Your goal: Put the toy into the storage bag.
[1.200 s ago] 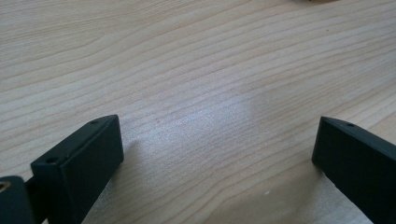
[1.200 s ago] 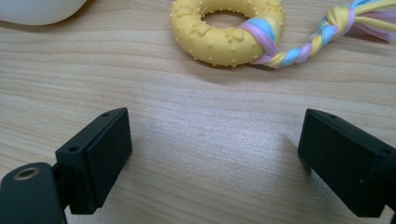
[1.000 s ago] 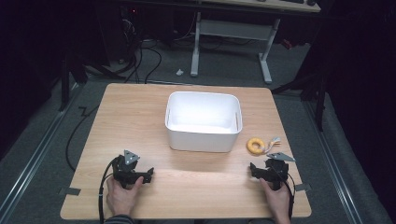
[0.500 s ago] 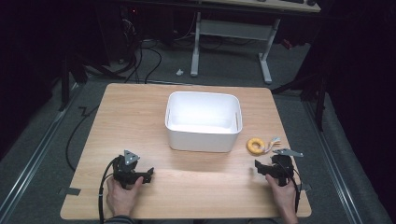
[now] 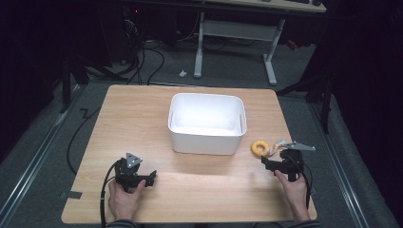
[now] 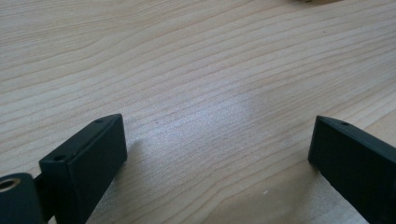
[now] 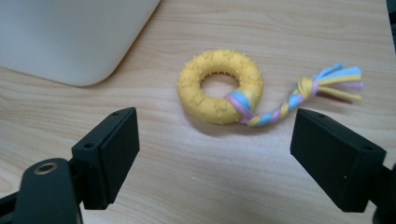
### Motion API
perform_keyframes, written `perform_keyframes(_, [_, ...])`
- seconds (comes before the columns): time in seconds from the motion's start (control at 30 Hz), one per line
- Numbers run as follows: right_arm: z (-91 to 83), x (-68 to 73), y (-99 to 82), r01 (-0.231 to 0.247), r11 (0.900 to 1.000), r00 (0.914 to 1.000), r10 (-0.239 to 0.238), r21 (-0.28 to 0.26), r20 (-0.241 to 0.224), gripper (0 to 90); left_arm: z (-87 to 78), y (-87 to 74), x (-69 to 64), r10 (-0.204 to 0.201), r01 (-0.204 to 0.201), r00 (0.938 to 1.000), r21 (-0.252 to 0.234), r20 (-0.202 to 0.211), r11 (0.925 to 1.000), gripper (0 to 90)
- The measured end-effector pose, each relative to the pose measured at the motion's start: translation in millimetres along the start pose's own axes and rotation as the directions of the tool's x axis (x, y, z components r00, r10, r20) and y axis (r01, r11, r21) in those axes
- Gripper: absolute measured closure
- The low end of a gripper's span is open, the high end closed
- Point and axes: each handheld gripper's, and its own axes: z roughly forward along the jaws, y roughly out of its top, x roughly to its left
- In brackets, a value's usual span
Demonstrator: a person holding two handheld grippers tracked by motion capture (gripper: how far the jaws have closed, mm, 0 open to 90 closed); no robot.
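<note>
The right gripper (image 7: pixel 215 154), jaws spread and empty after just widening, faces the yellow ring toy (image 7: pixel 220 86) lying at twelve o'clock beside the white bin (image 5: pixel 206 122), its braided tail (image 7: pixel 303 93) trailing toward three o'clock.

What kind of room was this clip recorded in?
Probably a lab or workshop set up for recording, not a home. A lone wooden table stands on grey carpet, cables trail over the dark floor behind it, and the white metal legs of a desk rise at the back.
</note>
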Motion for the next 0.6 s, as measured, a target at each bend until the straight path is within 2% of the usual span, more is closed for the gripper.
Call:
perform_keyframes(0.27, [1.9,-0.1,17.2,0.014,0.9999,0.9998,-0.014,0.003,-0.016,14.9,0.0,0.0,0.0,0.000,0.000,1.0000,0.000,0.000,1.0000,5.1])
perform_keyframes(0.33, [3.9,0.1,21.8,0.010,0.9998,0.9999,-0.010,0.019,-0.004,14.8,0.0,0.0,0.0,0.000,0.000,1.0000,0.000,0.000,1.0000,5.1])
perform_keyframes(0.47, [7.6,-2.0,28.5,-0.002,0.9991,0.9999,0.002,0.041,-0.015,14.7,0.0,0.0,0.0,0.000,0.000,1.0000,0.000,0.000,1.0000,5.1])
perform_keyframes(0.6, [11.8,-4.1,32.8,0.015,0.9972,0.9996,-0.014,0.073,-0.024,14.7,0.0,0.0,0.0,0.000,0.000,1.0000,0.000,0.000,1.0000,5.1])
